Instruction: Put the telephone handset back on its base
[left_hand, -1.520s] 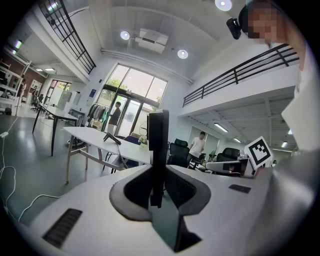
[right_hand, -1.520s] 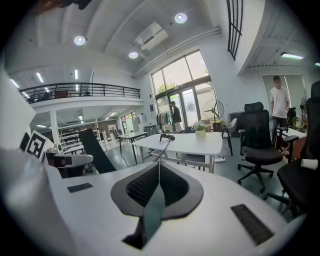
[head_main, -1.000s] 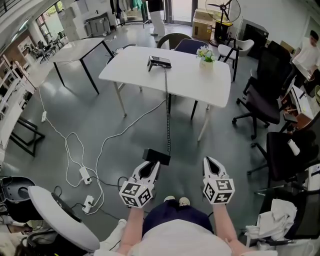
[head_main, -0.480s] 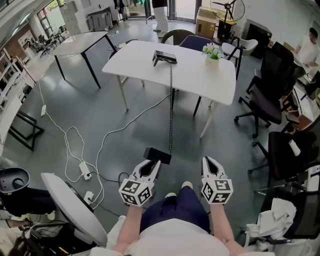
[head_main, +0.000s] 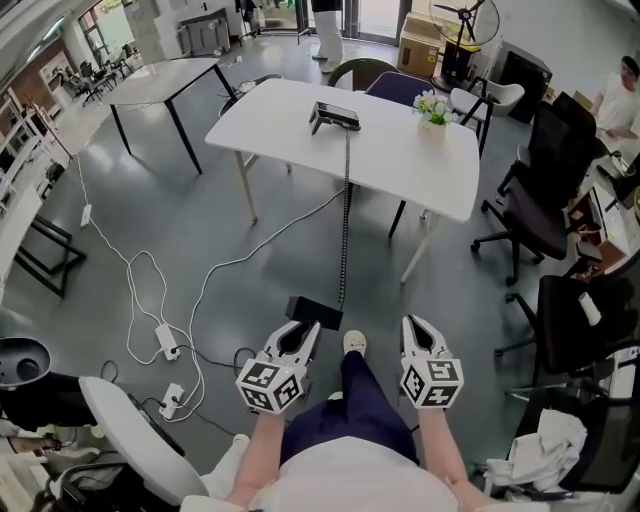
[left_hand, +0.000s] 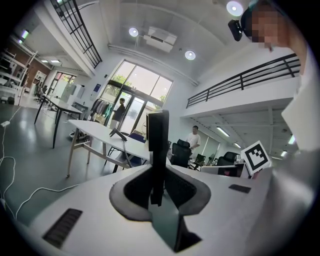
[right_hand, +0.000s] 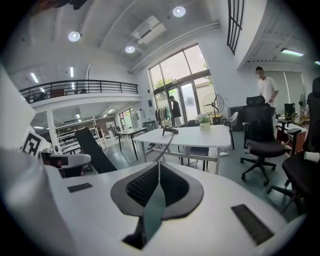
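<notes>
The black telephone handset (head_main: 314, 312) is pinched upright between the jaws of my left gripper (head_main: 305, 328), low in the head view. From the handset a coiled black cord (head_main: 345, 220) stretches up to the telephone base (head_main: 334, 116) on the white table (head_main: 400, 170), well ahead of me. In the left gripper view the handset (left_hand: 157, 145) stands as a dark bar between the pads, with the base (left_hand: 118, 133) far off to the left. My right gripper (head_main: 415, 325) is beside the left one, shut and holding nothing. The right gripper view shows the base (right_hand: 170, 130) on the table (right_hand: 200, 136).
A small flower pot (head_main: 433, 108) sits on the table's right end. Black office chairs (head_main: 535, 215) stand to the right. White cables and power strips (head_main: 165, 345) lie on the floor at left. A second table (head_main: 165, 85) stands at back left, a white chair (head_main: 125, 430) at lower left.
The table and the base have come slightly nearer and shifted right in the head view as the person steps forward. Both grippers keep their pose, with the handset still held.
</notes>
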